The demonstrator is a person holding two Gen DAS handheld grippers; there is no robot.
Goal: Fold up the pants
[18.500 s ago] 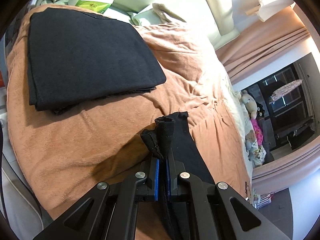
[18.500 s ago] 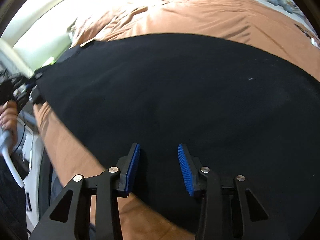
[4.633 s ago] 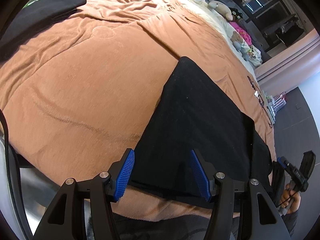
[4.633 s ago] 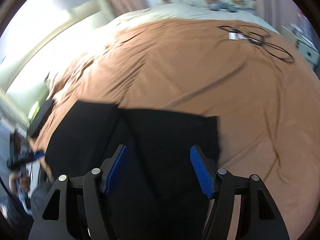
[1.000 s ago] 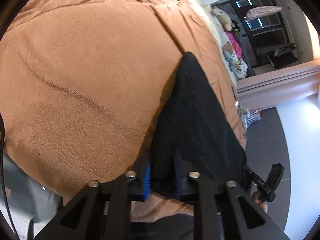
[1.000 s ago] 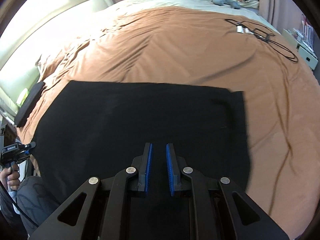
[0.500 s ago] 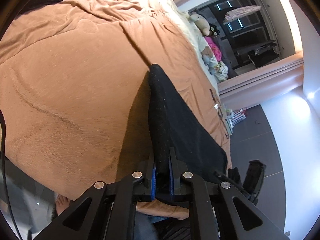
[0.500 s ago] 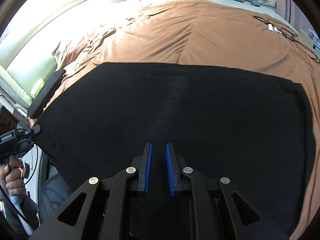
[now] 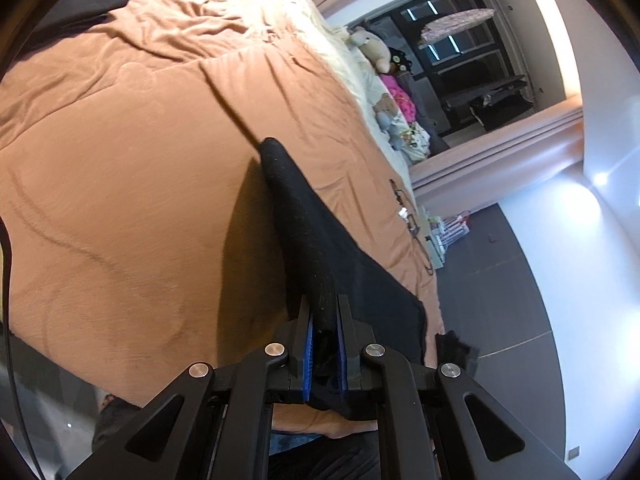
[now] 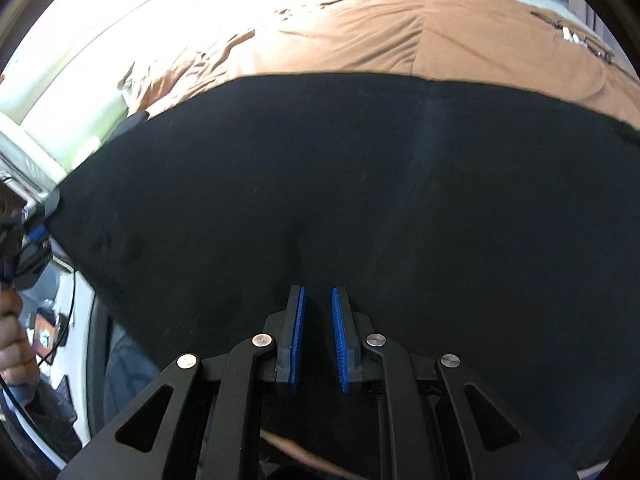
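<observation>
Left gripper (image 9: 325,344) now pinches the pants (image 9: 316,256) edge, lifted off the bed's (image 9: 120,160) near edge; right gripper (image 10: 318,336) narrow, holding nothing visible — fold beginning.

Orange-brown bedspread (image 9: 120,152), dark tiled floor (image 9: 520,300), pink curtains (image 9: 500,152).

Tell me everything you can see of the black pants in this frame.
The black pants are plain dark cloth, matte and slightly fuzzy, spread in a broad panel over the brown blanket. The left gripper is shut on one edge, lifting it into a raised ridge that casts a shadow on the blanket. The right gripper has its jaws nearly closed over the cloth; whether it pinches fabric cannot be told. No waistband, pockets or seams show.
</observation>
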